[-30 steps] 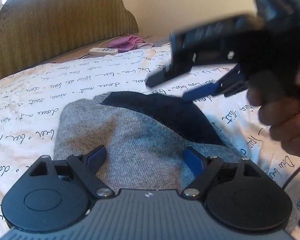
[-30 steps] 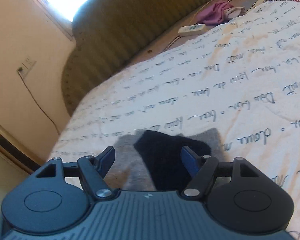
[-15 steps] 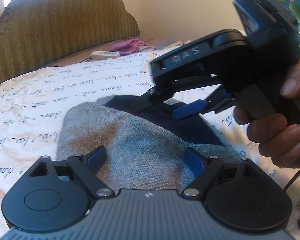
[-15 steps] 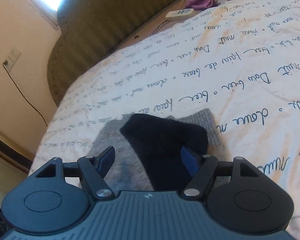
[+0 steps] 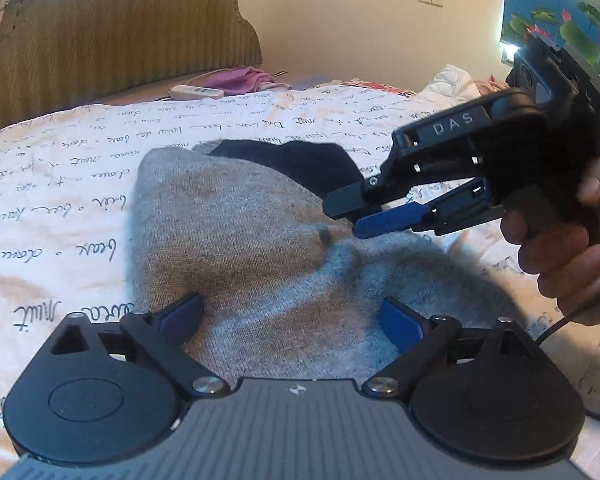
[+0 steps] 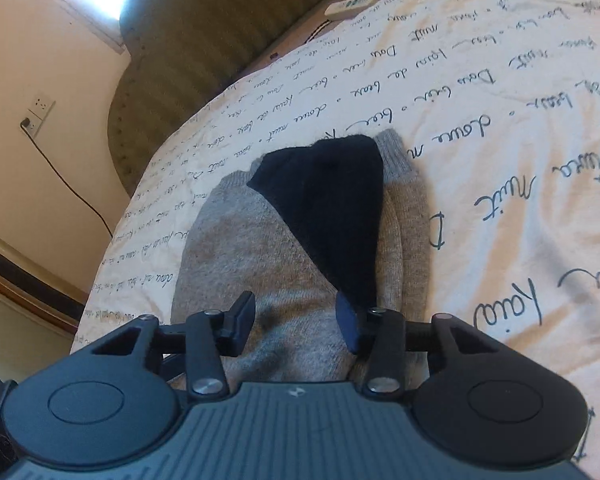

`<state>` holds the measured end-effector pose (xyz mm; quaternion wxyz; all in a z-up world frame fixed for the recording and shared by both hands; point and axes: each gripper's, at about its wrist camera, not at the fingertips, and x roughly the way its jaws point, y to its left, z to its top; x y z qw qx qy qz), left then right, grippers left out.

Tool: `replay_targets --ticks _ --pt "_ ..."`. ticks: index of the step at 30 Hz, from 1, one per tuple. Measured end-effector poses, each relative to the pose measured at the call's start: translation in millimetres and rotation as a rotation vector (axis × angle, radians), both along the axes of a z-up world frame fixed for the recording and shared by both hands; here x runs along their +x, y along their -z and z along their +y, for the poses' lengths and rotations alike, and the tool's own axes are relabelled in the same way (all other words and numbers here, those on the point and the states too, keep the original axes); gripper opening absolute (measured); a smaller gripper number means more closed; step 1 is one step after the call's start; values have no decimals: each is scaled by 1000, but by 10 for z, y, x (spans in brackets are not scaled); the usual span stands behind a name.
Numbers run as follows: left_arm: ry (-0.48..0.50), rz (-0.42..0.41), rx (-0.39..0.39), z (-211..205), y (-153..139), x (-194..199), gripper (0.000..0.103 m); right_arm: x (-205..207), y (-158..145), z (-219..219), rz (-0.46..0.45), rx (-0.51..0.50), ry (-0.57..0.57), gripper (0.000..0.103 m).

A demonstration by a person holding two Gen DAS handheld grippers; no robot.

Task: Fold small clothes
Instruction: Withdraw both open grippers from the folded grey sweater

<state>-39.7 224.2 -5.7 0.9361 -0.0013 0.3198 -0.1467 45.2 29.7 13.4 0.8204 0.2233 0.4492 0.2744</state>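
Observation:
A grey knitted garment [image 5: 228, 232] with a dark navy part [image 5: 300, 160] lies flat on the bed sheet [image 5: 60, 184]. My left gripper [image 5: 290, 304] is open, low over the garment's near edge, with grey knit between its blue fingers. From the right, a hand [image 5: 560, 256] brings my right gripper [image 5: 346, 216] down to the grey knit just below the navy part; the cloth puckers under its tips. In the right wrist view the right gripper [image 6: 294, 308] has its jaws narrowed but still apart over the grey garment [image 6: 252, 248], beside the navy part [image 6: 332, 200].
The white sheet [image 6: 500, 120] carries black script. A padded olive headboard [image 5: 100, 40] stands at the far end, with a white remote [image 5: 196, 91] and a pink cloth [image 5: 240, 78] in front of it. A wall socket with a cable [image 6: 38, 114] is at the left.
My right gripper has come down and leftward onto the garment, and its jaws have narrowed. The left gripper has stayed put and open.

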Motion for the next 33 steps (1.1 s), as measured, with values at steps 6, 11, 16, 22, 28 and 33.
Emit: replay_targets --ticks 6,11,16,22,28,33 --pt "-7 55 -93 107 -132 -118 91 -260 171 1 25 18 -34 46" --pt "-32 85 -107 159 110 15 92 -410 40 -99 -23 -1 7 47" --pt "-48 86 -163 242 -76 -116 92 -697 -44 80 -106 -199 -76 65" --pt "-74 91 -95 220 9 -237 88 -967 -30 -68 -124 -269 -12 65" --pt "-157 24 -165 454 -157 -681 97 -1404 -3 -267 -187 -329 144 87" --pt "-239 85 -143 443 102 -830 97 -1625 275 -32 -250 -474 203 89"
